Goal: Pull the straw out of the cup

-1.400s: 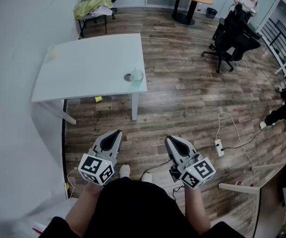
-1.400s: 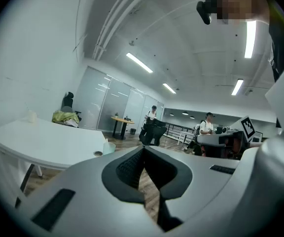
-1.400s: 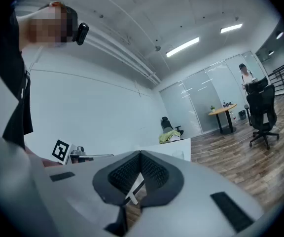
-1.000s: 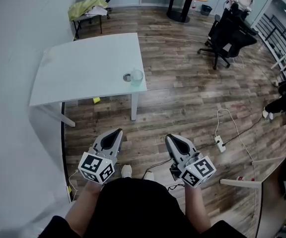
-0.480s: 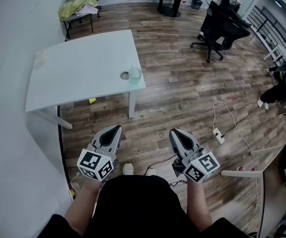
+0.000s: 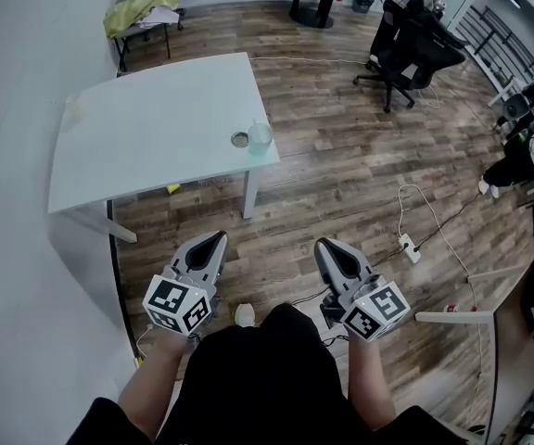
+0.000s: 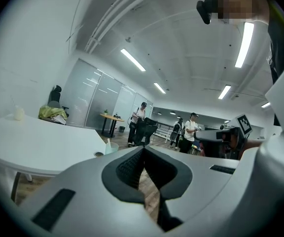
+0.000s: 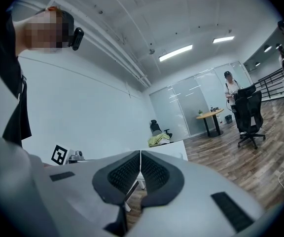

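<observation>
Approach stage: left hand-held gripper (image 6: 218,238) and right hand-held gripper (image 6: 326,246) clenched empty, well short of the cup (image 6: 260,134); gotta step closer, open up.

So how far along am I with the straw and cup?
Done: nothing yet; the straw stands in the cup at the near corner of the white table. In hand: nothing; the left gripper and right gripper are both shut and empty, held over the floor short of the table. Left: step up, open a gripper, grip the straw and pull it out.
</observation>
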Demonstrator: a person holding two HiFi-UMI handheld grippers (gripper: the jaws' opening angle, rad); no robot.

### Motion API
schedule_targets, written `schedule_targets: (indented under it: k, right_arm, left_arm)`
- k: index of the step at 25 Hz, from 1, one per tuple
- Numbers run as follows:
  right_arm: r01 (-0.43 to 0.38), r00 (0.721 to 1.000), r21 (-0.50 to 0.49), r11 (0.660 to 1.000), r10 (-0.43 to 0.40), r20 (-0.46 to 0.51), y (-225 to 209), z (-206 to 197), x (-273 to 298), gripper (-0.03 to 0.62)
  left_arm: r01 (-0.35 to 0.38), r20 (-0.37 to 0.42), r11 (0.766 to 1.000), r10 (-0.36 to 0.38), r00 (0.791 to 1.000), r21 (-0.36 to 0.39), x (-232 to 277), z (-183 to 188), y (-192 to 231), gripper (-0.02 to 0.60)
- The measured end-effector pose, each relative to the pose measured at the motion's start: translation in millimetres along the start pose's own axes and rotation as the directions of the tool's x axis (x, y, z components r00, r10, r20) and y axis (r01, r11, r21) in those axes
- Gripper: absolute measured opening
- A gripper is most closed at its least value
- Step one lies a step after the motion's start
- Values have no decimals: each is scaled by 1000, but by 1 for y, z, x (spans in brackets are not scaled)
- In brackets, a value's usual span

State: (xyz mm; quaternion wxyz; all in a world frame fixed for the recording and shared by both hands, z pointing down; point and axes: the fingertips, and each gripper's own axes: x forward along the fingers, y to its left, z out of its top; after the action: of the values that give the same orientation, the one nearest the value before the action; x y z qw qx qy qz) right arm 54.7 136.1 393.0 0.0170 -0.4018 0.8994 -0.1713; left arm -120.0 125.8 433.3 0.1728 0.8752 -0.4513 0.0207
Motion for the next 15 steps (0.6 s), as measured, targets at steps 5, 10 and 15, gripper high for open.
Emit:
schedule_targets:
  k: [5,10,15]
  right_arm:
    - [-5,1000,-3,1000,5,-12,3,-1,8,23]
    - [-25,999,1,1000,25,-22,4,-3,19,23]
    - [-48,998,8,999,48,-34,0,-12,33,23]
  left_arm:
    - [-2,5,1000,2,1000,0,-1,3,9,15]
    - [-11,-3,1000,11,1000,-4,0,-1,16,15]
    - [-27,-10,1000,27,1000,-10,6,-6,27,15]
